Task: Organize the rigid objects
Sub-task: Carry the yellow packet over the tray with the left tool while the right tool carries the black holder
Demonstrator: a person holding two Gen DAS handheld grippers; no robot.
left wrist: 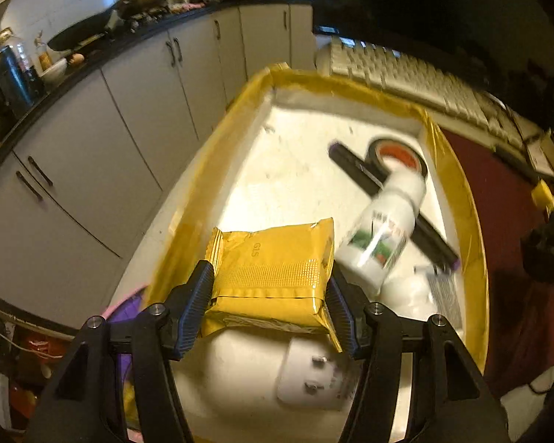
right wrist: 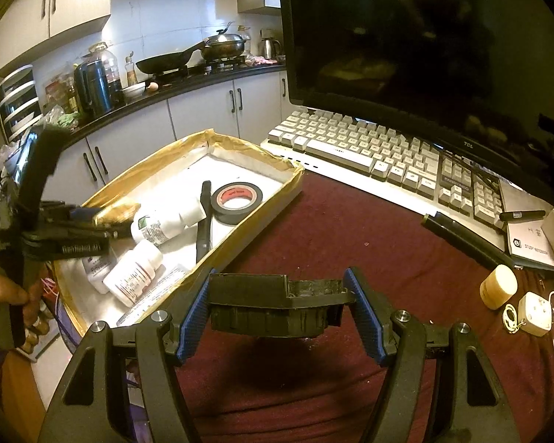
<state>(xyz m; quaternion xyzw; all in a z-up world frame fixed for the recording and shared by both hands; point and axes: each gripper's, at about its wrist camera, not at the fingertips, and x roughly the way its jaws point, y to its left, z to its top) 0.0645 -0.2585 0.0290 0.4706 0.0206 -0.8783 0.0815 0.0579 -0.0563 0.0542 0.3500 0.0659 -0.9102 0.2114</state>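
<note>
Inside, the tray (right wrist: 277, 188) holds bottles and tape (right wrist: 236, 198); left jaws grasp a gold packet (left wrist: 273, 277), right a black part (right wrist: 277, 306).

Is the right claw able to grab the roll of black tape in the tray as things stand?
Probably not yet: the right claw is already shut on a black plastic part. The black tape itself lies uncovered in the tray.

The left tool (left wrist: 271, 297) and the right tool (right wrist: 282, 312) each have their pads clamped on something
</note>
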